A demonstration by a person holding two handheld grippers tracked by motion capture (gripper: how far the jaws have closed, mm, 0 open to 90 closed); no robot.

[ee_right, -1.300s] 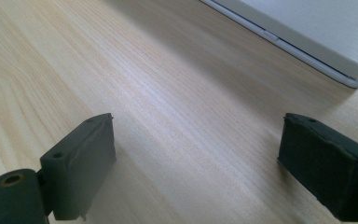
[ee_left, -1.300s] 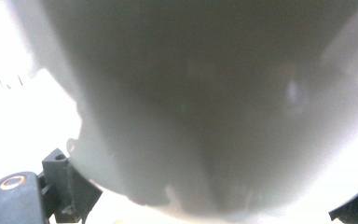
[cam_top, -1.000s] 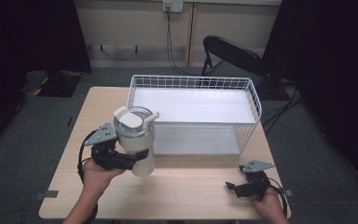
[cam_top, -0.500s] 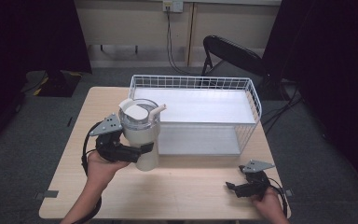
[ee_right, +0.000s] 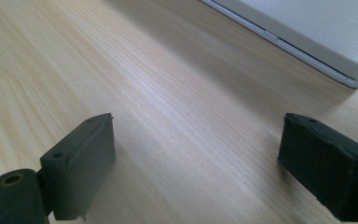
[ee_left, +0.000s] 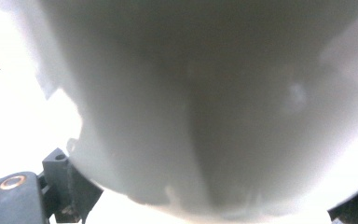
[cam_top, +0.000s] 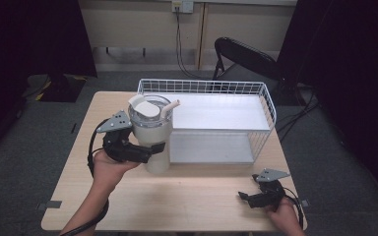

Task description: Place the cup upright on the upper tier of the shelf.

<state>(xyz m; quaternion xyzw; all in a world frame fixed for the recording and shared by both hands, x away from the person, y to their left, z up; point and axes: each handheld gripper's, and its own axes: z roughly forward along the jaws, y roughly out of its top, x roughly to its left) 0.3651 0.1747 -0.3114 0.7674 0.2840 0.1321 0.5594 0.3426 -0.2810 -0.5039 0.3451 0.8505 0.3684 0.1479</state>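
Cup (cam_top: 151, 129): clamped in my left gripper (cam_top: 147, 150), upright, just beside the basket (cam_top: 268, 105).
Right gripper (cam_top: 246, 198): jaws spread, low over the table (cam_top: 197, 196).

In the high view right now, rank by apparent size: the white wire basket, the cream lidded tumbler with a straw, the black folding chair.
1. White wire basket, clearly largest.
2 and 3. Cream tumbler and black folding chair: unsure; the chair is farther away and partly hidden behind the basket.
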